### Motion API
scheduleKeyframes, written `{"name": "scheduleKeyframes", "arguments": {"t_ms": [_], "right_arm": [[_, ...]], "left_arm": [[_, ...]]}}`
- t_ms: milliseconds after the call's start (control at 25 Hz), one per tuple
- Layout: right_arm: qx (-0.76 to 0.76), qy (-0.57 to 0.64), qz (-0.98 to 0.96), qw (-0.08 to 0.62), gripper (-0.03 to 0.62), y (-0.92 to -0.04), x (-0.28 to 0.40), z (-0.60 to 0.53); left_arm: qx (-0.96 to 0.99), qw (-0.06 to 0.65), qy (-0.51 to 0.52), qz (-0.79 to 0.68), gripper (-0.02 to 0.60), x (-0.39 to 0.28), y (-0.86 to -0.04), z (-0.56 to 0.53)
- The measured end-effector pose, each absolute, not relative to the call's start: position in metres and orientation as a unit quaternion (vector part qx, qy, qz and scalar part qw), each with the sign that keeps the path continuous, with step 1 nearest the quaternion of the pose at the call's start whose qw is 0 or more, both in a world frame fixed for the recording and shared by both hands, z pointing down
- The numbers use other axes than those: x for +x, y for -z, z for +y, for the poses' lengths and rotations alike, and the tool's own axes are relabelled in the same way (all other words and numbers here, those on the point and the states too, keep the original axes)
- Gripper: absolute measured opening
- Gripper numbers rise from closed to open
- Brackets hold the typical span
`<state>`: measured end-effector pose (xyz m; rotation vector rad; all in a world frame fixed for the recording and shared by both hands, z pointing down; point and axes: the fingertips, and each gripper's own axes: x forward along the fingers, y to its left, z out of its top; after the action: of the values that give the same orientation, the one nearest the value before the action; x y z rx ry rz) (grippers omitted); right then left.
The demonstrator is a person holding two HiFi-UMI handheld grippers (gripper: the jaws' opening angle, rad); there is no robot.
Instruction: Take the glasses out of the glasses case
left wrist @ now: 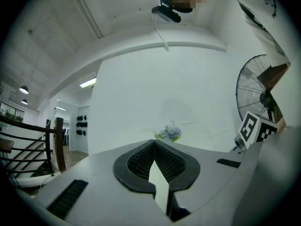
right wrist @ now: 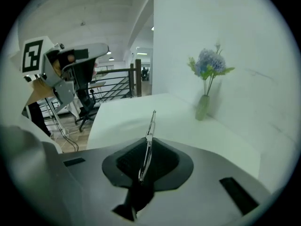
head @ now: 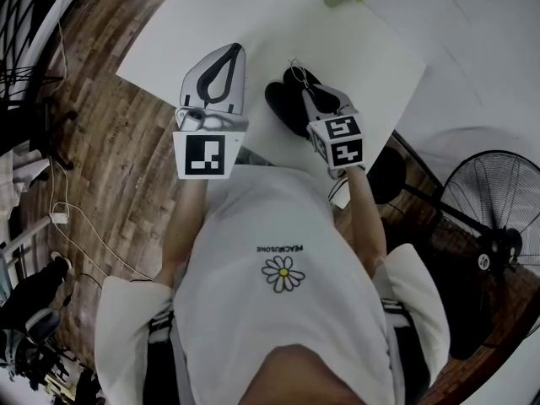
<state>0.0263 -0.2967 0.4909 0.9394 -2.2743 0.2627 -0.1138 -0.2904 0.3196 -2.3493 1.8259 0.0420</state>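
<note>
**A:** What are you seeing closest to the person?

**B:** The person is wearing a white T-shirt (head: 283, 226) with a daisy on it and is reaching both arms out over a white desk (head: 211, 15). A fan (head: 498, 218) is standing off to their right, on the wooden floor (head: 110, 142).

**A:** What's the left hand doing?

**B:** The left claw (head: 235, 55) is hovering over the near left part of the desk. Its two tips are pressing together and nothing is sitting between them.

**A:** And the right one?

**B:** The right claw (head: 304, 87) is tilting downward and clenching the glasses (right wrist: 150, 126). A thin metal part of the frame is sitting pinched between the pads. It's sticking up past the tips, edge on.

**A:** So where's the case?

**B:** The black glasses case (head: 281, 106) is lying on the desk between the two claws, partly under the right one. The glasses are hanging in that claw just over the far end of the case. I can't tell whether they're touching it or not.

**A:** Anything going on farther back?

**B:** Some pale blue flowers (right wrist: 210, 62) are standing in a slim vase (right wrist: 202, 107) at the far edge of the desk. They're sitting right against the white wall (right wrist: 263, 55).
</note>
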Motion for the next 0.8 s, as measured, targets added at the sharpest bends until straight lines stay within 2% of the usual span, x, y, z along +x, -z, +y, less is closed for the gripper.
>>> {"name": "scheduleKeyframes", "arguments": {"t_ms": [440,800], "right_arm": [[0.465,0.032,-0.871,0.154,0.038,-0.361,0.028,-0.309],[0.499,0.087,-0.862,0.029,0.038,-0.3,0.025,-0.289]], "left_arm": [[-0.786,0.087,-0.023,0.611,0.017,-0.107,-0.306,-0.29],[-0.778,0.071,-0.047,0.622,0.017,-0.106,-0.274,-0.287]]}}
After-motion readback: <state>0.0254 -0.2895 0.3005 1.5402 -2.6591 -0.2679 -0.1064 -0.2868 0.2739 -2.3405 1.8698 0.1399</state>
